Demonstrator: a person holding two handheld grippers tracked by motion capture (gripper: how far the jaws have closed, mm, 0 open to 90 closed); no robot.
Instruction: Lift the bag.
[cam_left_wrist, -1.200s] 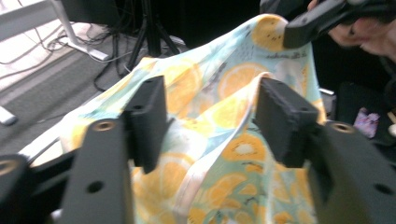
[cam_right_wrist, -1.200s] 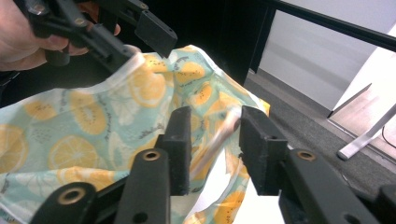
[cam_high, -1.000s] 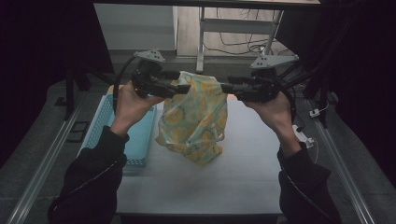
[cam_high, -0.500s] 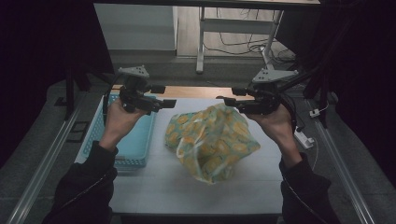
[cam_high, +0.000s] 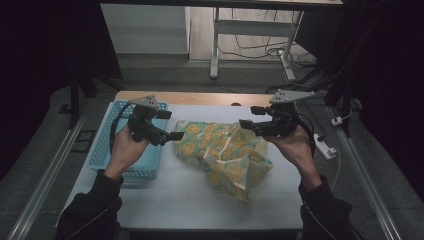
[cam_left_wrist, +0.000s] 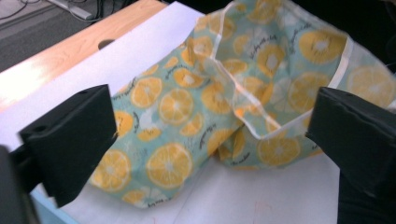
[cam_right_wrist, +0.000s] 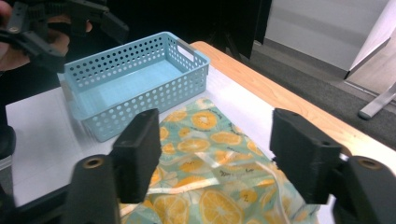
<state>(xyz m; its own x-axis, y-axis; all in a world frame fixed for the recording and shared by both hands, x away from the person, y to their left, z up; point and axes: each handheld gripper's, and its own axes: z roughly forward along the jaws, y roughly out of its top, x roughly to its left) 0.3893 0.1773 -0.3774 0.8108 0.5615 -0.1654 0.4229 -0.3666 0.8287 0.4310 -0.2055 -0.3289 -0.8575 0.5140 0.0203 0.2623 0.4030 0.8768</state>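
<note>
Both grippers, left (cam_high: 176, 135) and right (cam_high: 244, 124), have just been opening with nothing between their jaws, flanking the crumpled orange-slice-print teal cloth (cam_high: 227, 152), whose long axis runs from far left to near right.

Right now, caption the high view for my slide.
Both hand-held grippers, left and right, open above the lemon-print cloth lying crumpled beside the blue basket.

1 light-blue perforated basket (cam_high: 102, 150), left of centre in the high view, standing on the worktop. 1 worktop (cam_high: 200, 200), white sheet, wooden strip along far edge. 1 white power strip (cam_high: 326, 148), right of centre, on the grey floor. Metal frame legs (cam_high: 215, 45), top centre. Loose cables (cam_high: 250, 47), top, right of centre.
</note>
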